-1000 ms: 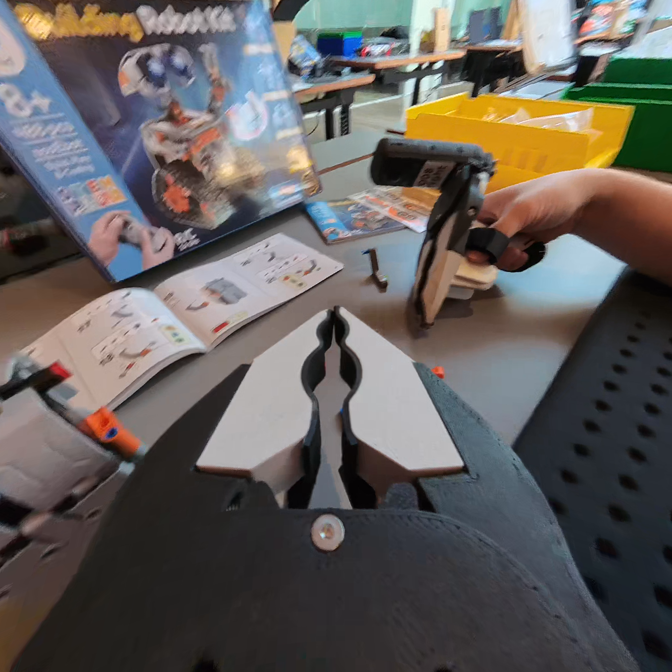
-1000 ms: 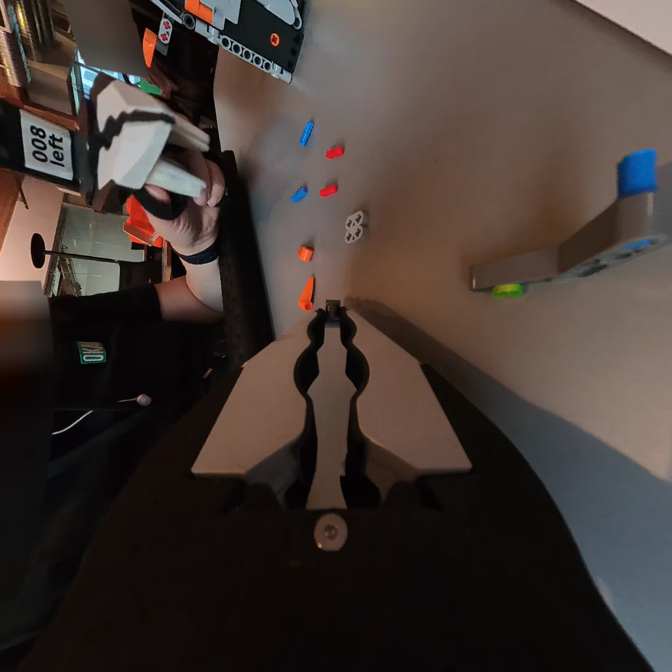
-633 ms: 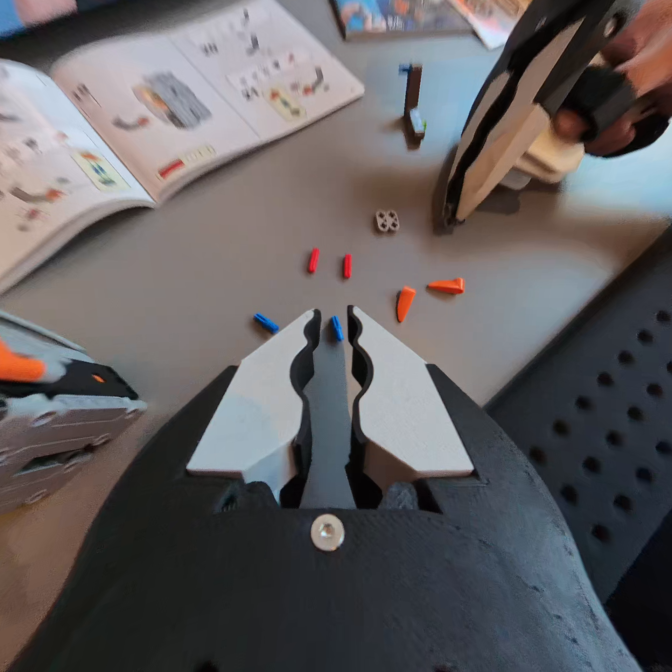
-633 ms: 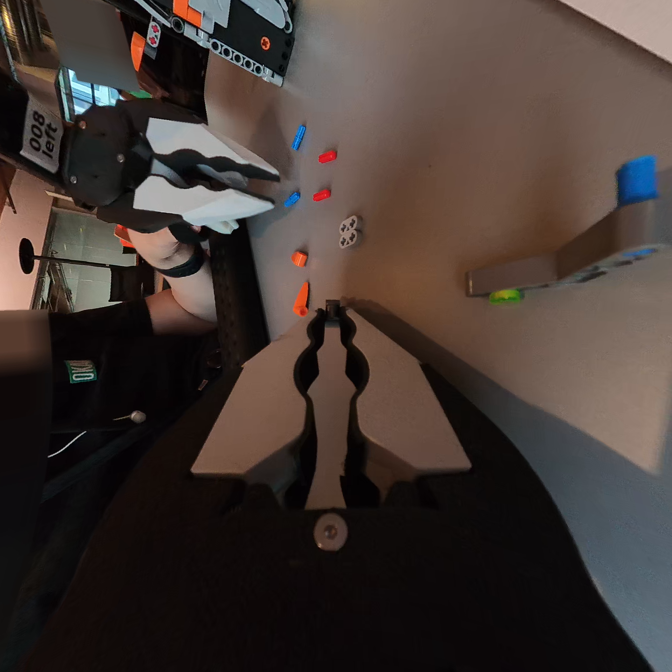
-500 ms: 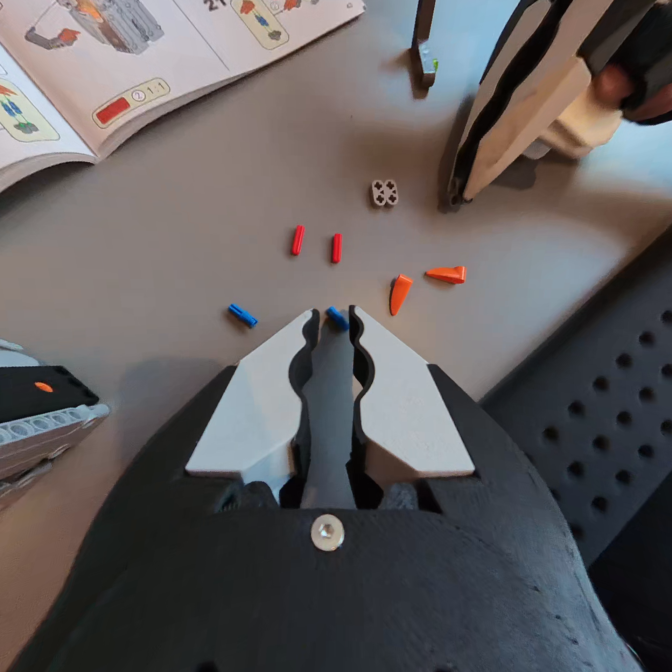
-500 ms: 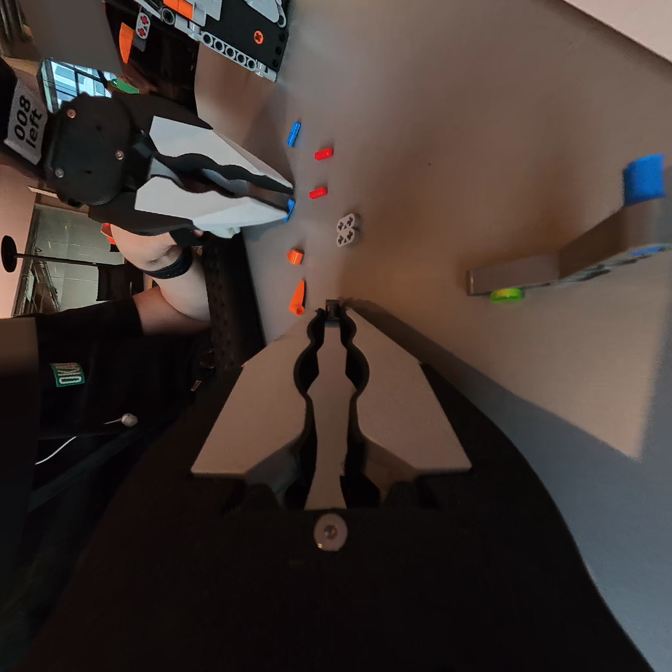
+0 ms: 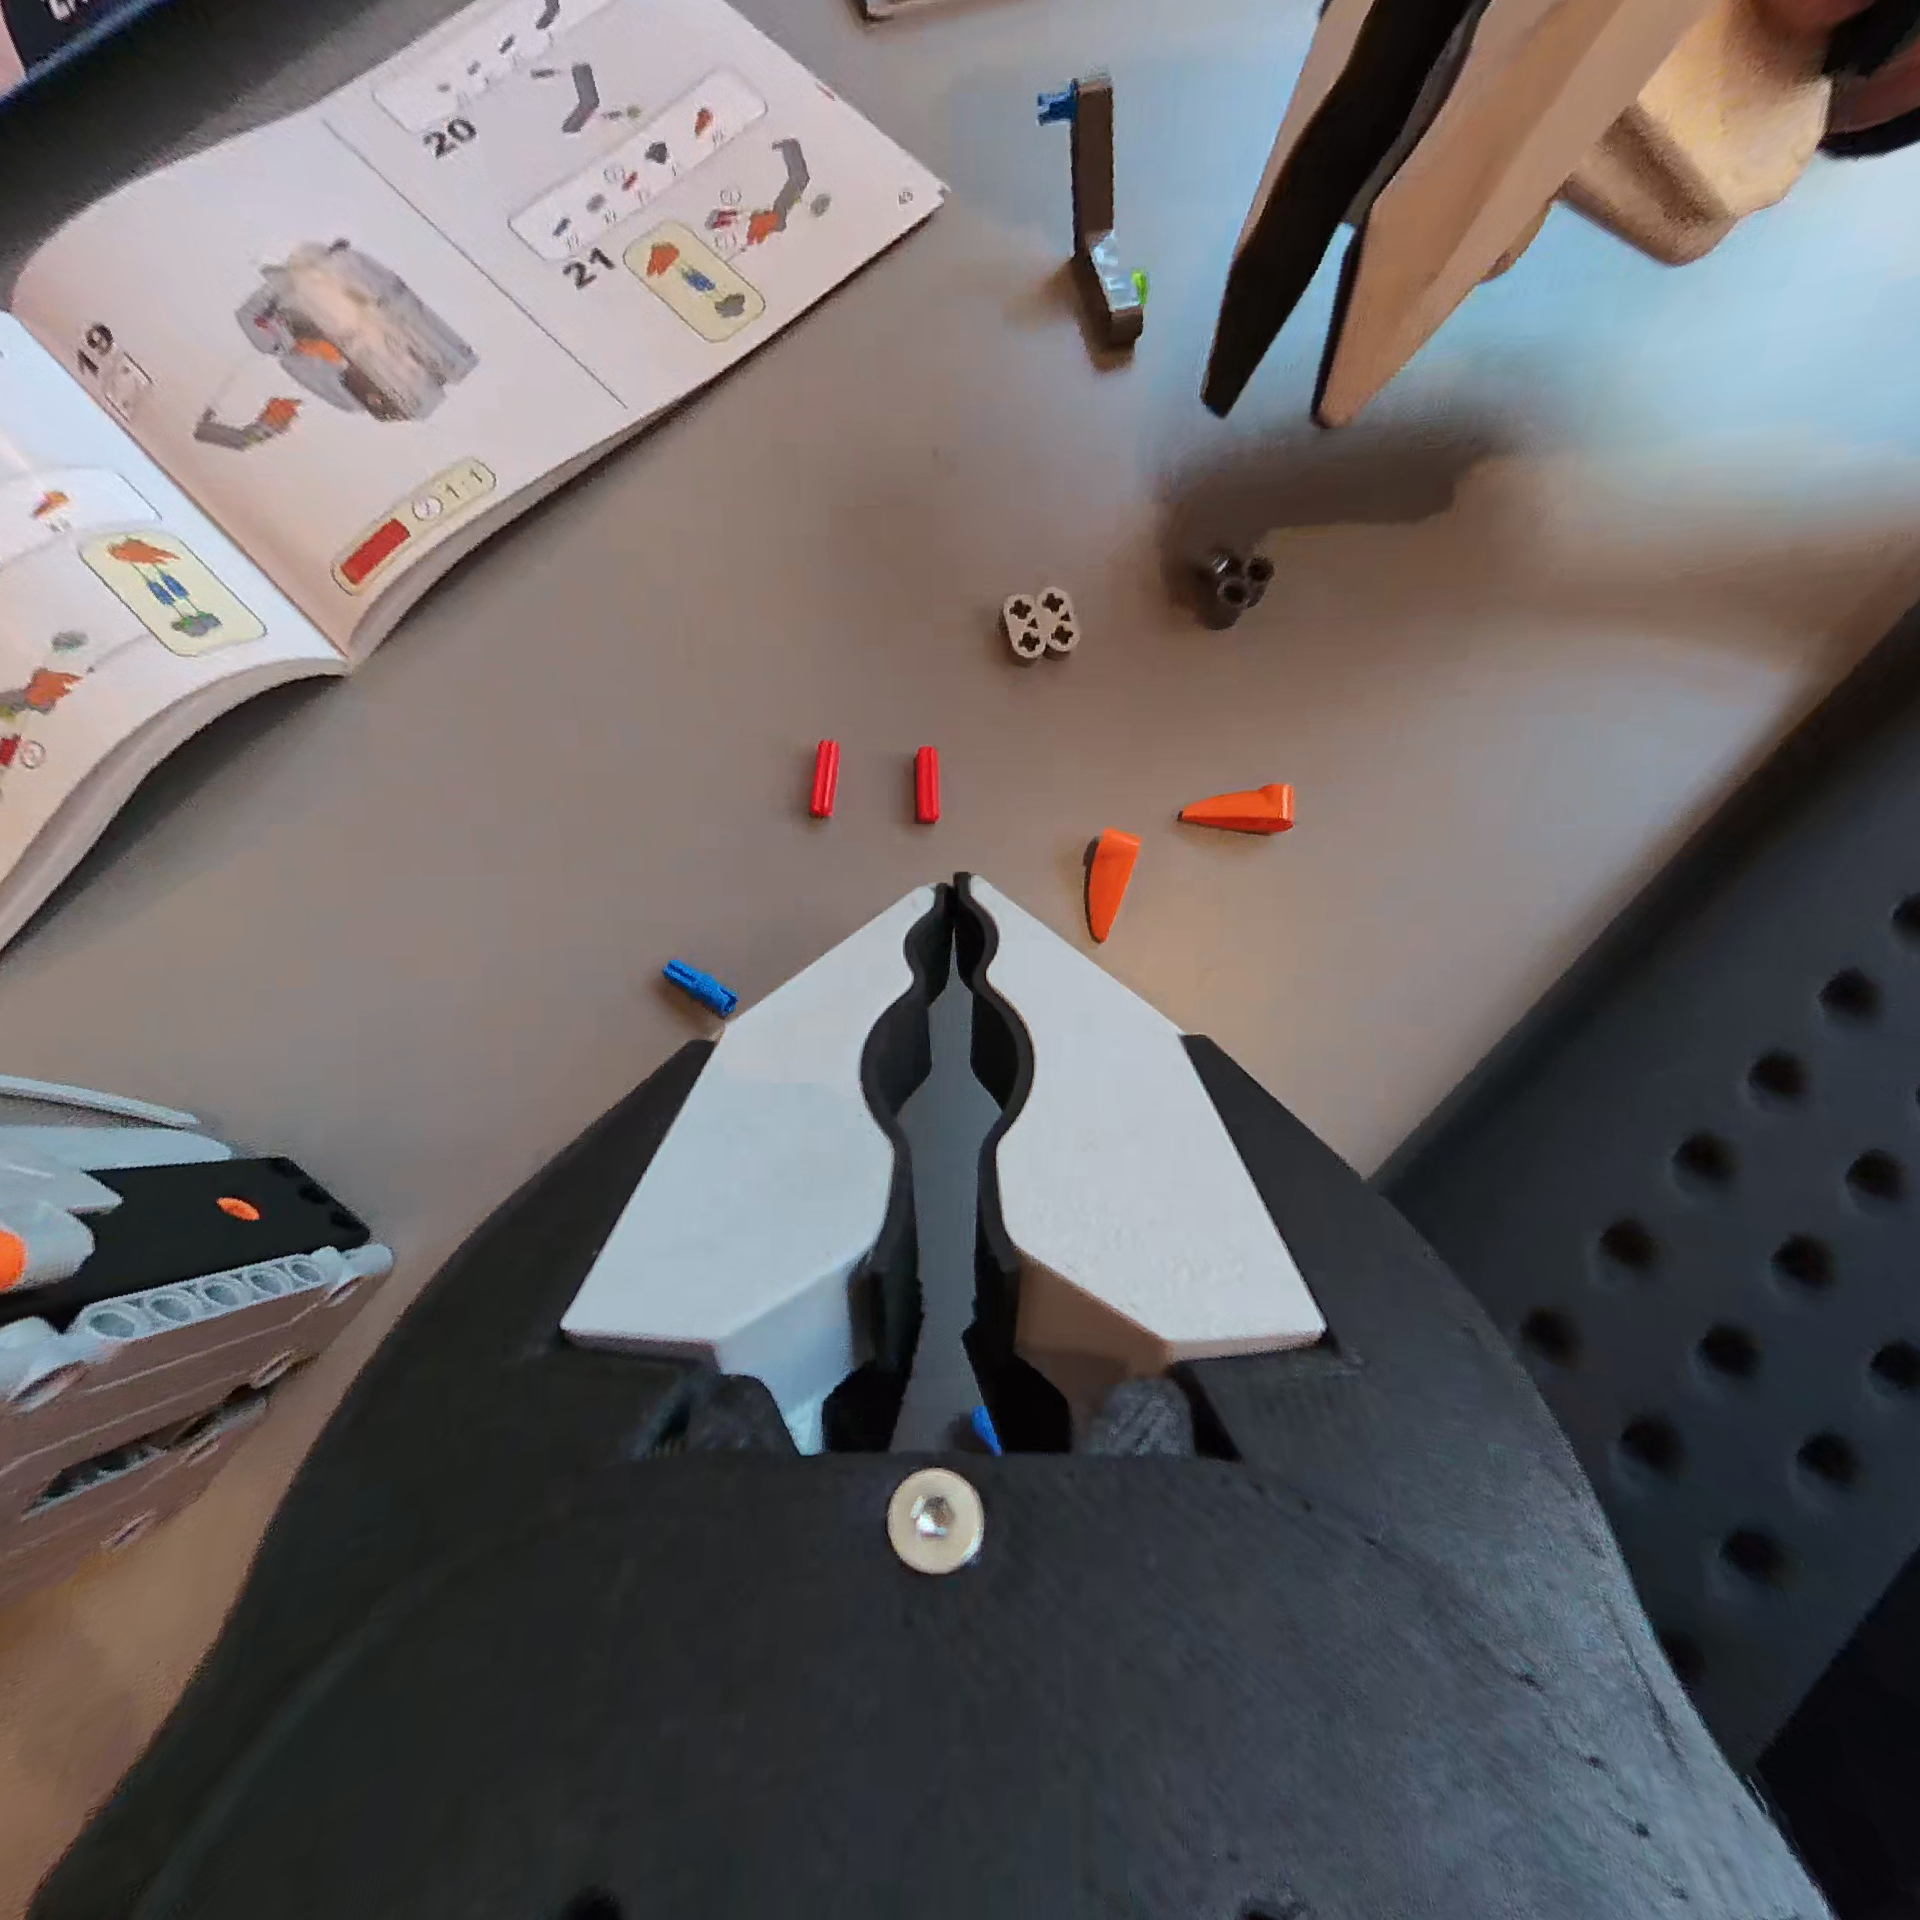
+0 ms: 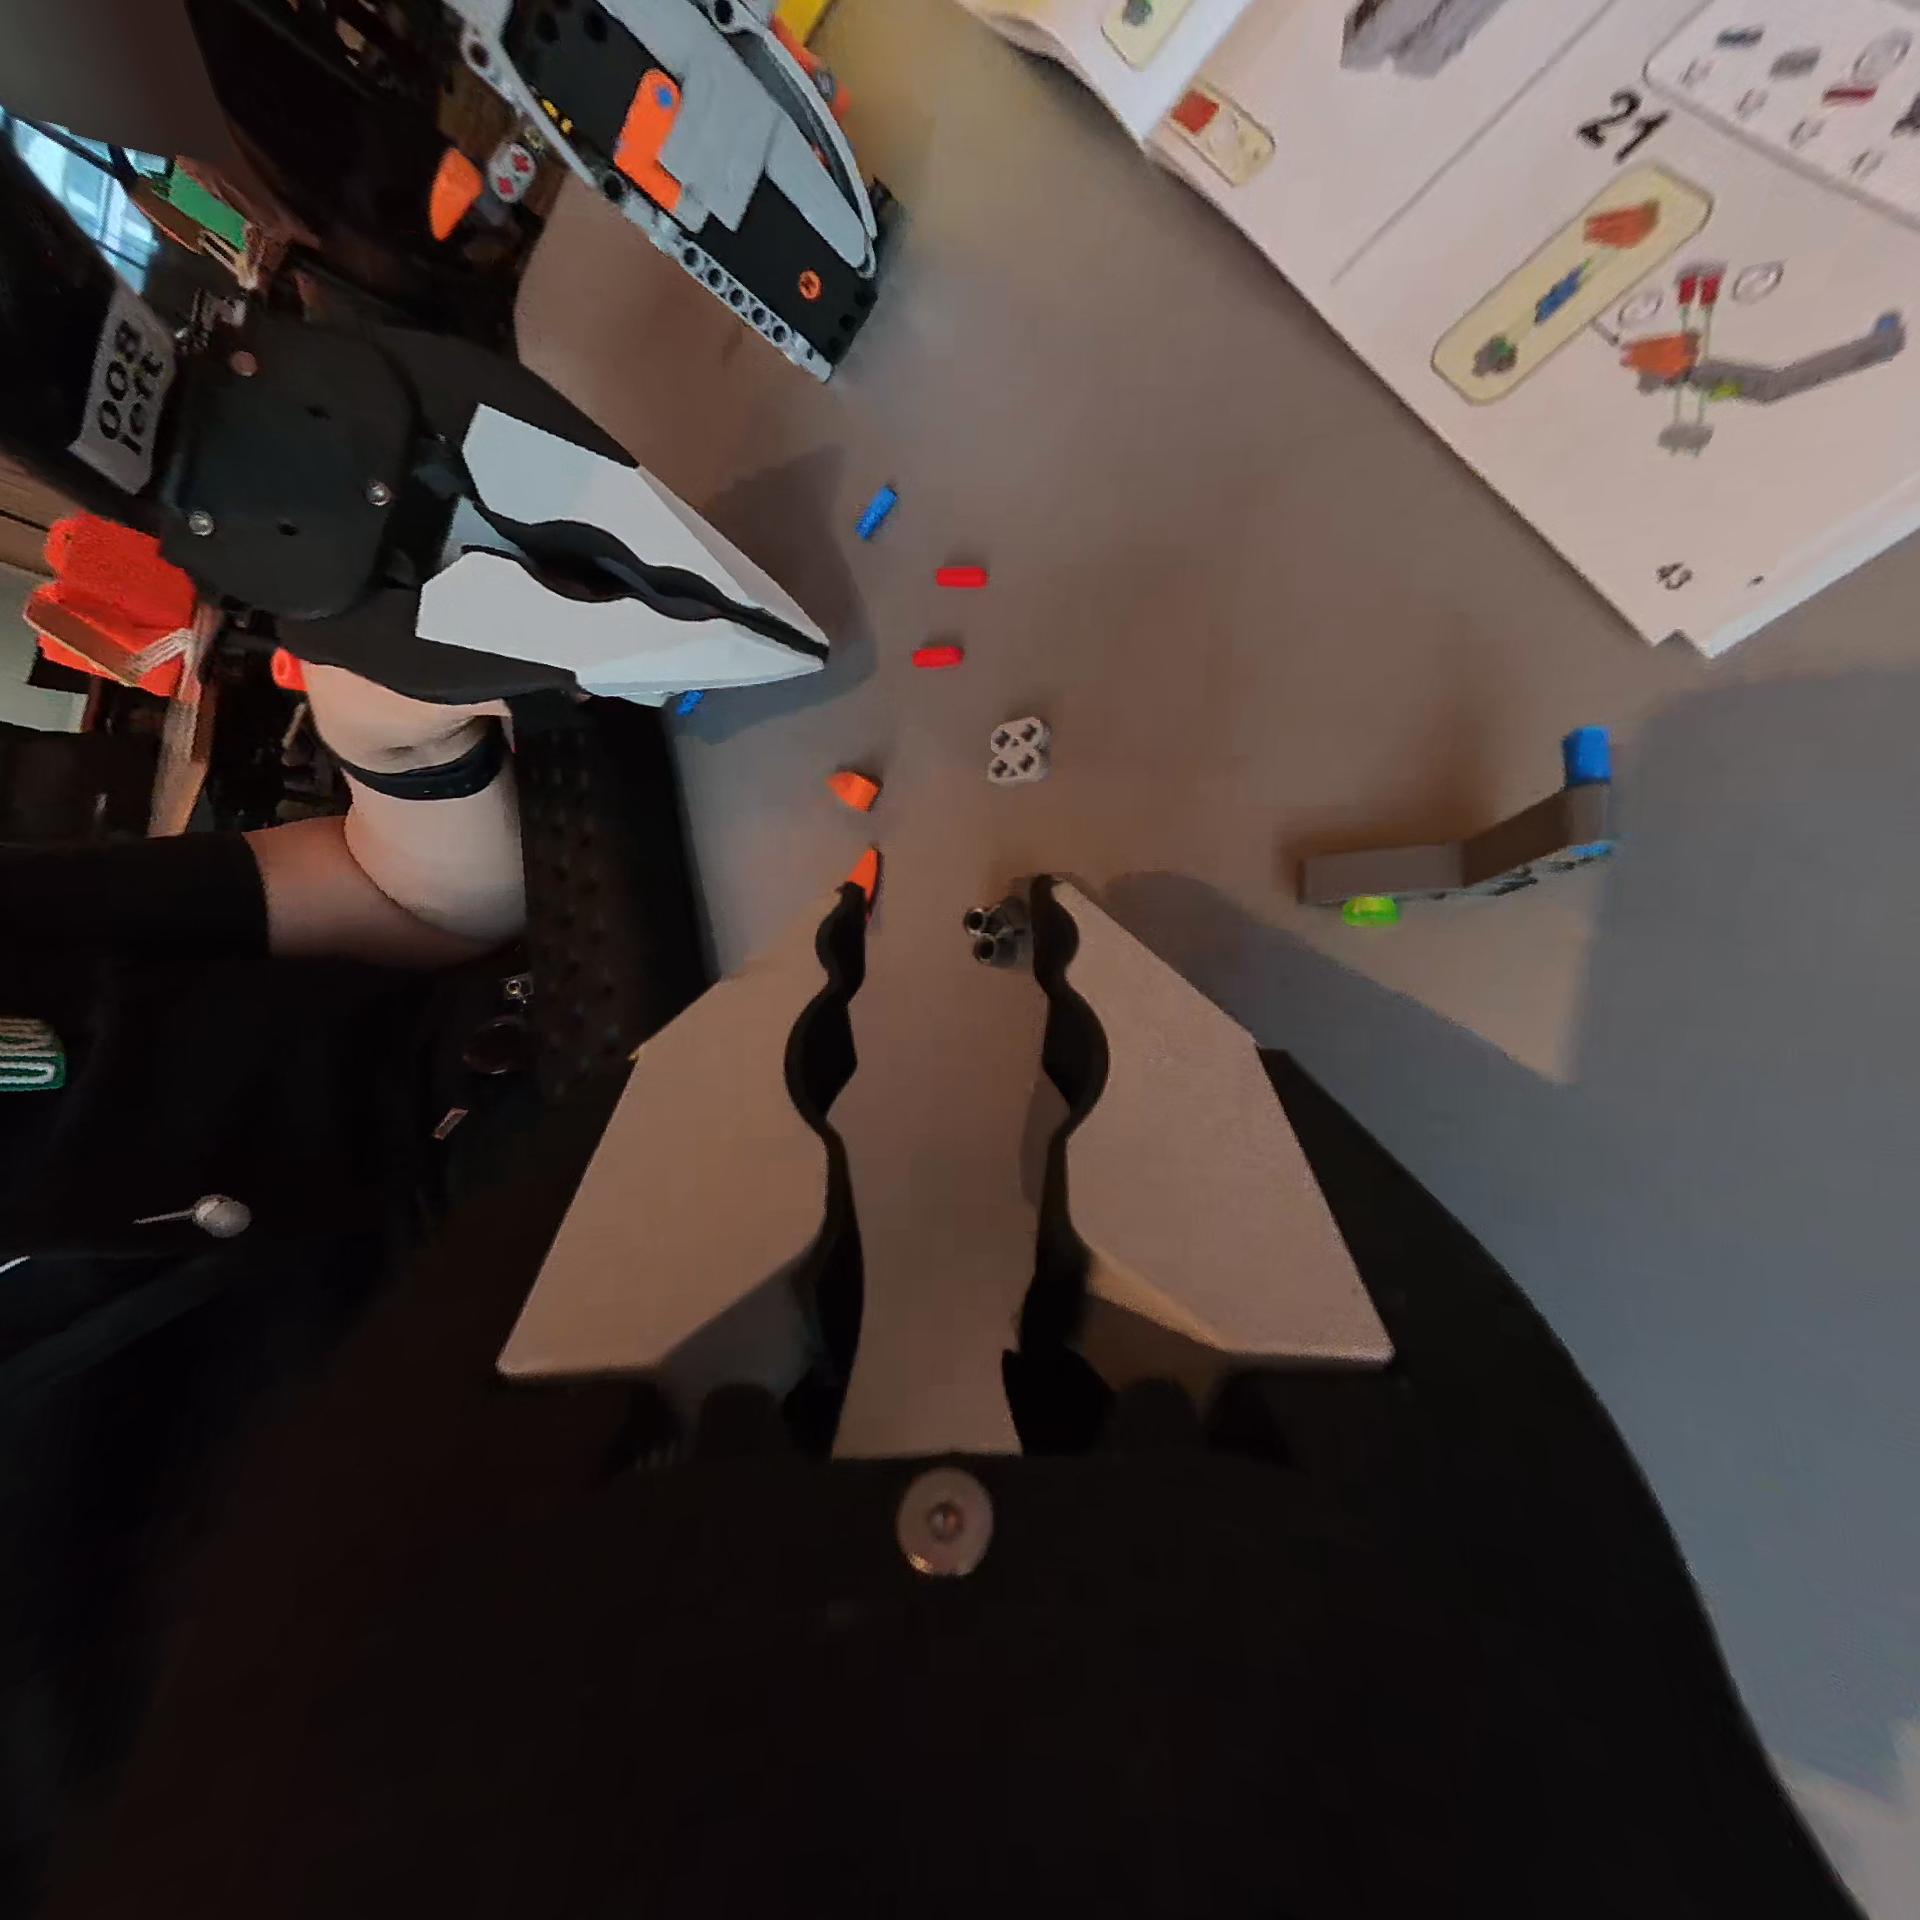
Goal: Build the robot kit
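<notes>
- Your right gripper [image 8: 951, 891] has its fingers wide apart and holds nothing. The dark connector [image 8: 992, 933] lies on the desk [image 8: 1195, 644] between the tips, close against one finger. Closing off-centre would likely push it aside or tip it over.
- Your left gripper [image 7: 954, 883], left of the dark connector, is closed tip to tip with nothing visible in the pinch. A blue pin [image 7: 982, 1429] shows beneath it. Dragging low could scatter that pin and the orange wedge [image 7: 1110, 881] nearer the dark connector.
- Your right gripper points steeply down, tips just above the dark connector.
- Your left gripper slants down, low over the desk.
</notes>
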